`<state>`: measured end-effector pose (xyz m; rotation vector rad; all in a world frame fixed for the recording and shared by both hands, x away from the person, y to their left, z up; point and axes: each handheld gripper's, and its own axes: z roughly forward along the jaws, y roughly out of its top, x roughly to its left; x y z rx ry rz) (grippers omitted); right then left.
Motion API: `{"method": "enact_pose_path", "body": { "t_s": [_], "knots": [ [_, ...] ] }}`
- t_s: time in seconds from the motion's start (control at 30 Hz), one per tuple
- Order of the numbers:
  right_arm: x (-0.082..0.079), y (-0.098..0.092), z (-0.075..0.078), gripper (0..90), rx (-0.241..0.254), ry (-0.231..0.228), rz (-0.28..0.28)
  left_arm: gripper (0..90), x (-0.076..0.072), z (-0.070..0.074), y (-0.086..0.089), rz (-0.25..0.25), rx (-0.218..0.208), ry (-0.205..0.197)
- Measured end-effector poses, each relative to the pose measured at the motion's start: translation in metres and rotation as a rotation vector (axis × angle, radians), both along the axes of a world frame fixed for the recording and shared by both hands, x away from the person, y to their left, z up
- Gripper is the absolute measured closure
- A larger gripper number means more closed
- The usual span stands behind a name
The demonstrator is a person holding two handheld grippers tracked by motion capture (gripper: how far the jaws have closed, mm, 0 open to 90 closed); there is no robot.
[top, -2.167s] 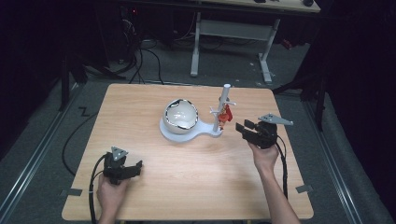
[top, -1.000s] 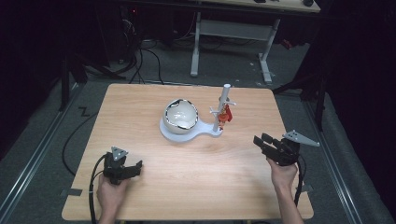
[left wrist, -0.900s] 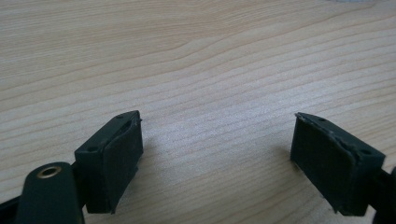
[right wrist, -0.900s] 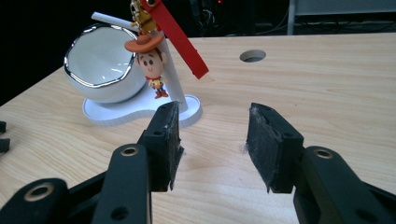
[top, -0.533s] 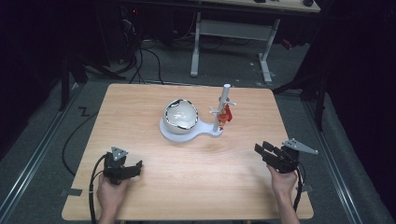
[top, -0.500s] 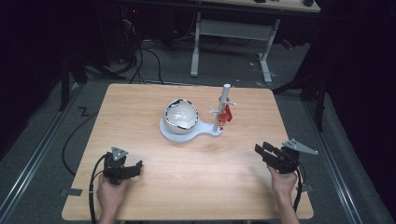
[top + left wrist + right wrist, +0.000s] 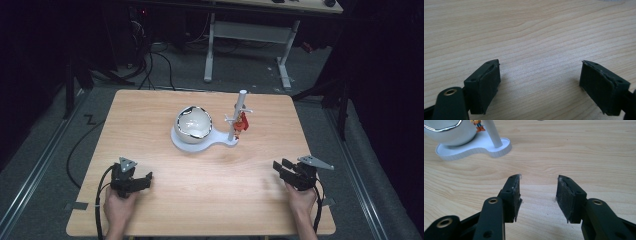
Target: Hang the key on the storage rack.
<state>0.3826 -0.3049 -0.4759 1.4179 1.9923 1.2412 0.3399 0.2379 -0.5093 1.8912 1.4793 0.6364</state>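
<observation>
A white bowl [image 7: 194,123] with a dark rim sits on a white stand base [image 7: 200,144] in the middle of the table. From that base rises a white post [image 7: 239,115] with a small red-orange figure [image 7: 242,122] hanging on it. The bowl [image 7: 449,132], the post [image 7: 492,133] and the figure [image 7: 477,125] also appear in the right gripper view, far ahead of the jaws. My right gripper [image 7: 281,168] rests low at the front right, open and empty [image 7: 537,195]. At the front left my left gripper [image 7: 144,180] lies on the wood, jaws wide apart and empty [image 7: 540,85].
The wooden table [image 7: 210,200] has bare wood between the two grippers and in front of the stand. A cable [image 7: 100,200] trails from the left gripper over the front edge. Beyond the table's far edge stand desk legs [image 7: 247,47] and floor cables [image 7: 150,60].
My right gripper has moved from beside the post back toward the front right of the table and sunk lower. The left gripper has stayed in place.
</observation>
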Motion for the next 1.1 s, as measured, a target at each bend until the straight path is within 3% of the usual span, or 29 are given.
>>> {"method": "enact_pose_path", "body": {
  "t_s": [0.1,0.13,0.67,1.1],
  "knots": [
    [0.001,0.001,-0.001,53.4,-0.016,0.0,-0.002,17.2,0.0,0.0,0.0,0.0,0.0,0.0],
    [0.001,0.003,-0.003,52.4,-0.042,0.01,-0.011,17.2,0.0,0.0,0.0,0.0,0.0,0.0],
    [0.01,0.008,-0.023,43.6,-0.207,0.058,-0.05,17.2,0.0,0.0,0.0,0.0,0.0,0.0],
    [0.013,0.01,-0.027,34.8,-0.241,0.092,-0.058,17.2,0.0,0.0,0.0,0.0,0.001,0.0]
  ]
}}
